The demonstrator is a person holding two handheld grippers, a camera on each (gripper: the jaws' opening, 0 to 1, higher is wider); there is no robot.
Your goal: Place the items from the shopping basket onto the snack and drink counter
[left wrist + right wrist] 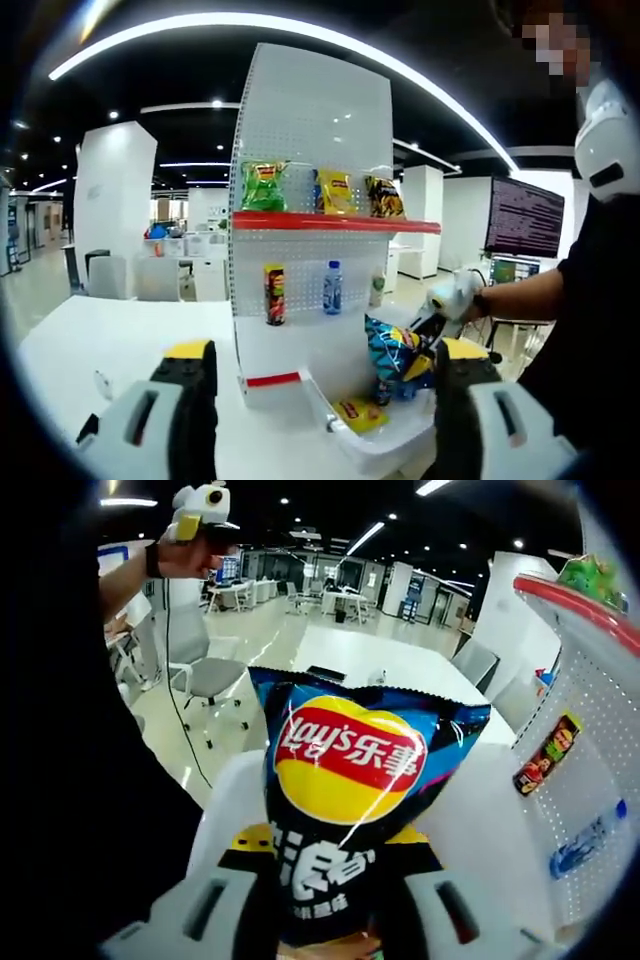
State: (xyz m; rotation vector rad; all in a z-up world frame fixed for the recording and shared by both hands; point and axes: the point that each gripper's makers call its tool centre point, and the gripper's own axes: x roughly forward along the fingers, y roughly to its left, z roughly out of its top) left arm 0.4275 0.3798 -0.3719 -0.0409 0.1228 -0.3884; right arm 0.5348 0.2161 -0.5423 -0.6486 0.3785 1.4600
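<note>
Gripping chip bag — right gripper above basket rim.

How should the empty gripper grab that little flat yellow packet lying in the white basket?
Probably one edge, pinched from above. The small yellow packet lies flat on the floor of the white basket, so only its thin edge fits between jaws. The open left gripper should steer clear of the blue Lay's crisp bag beside it, clamped in the right gripper.

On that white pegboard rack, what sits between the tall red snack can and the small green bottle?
In the left gripper view, a clear water bottle with a blue label stands between the red can and green bottle.
</note>
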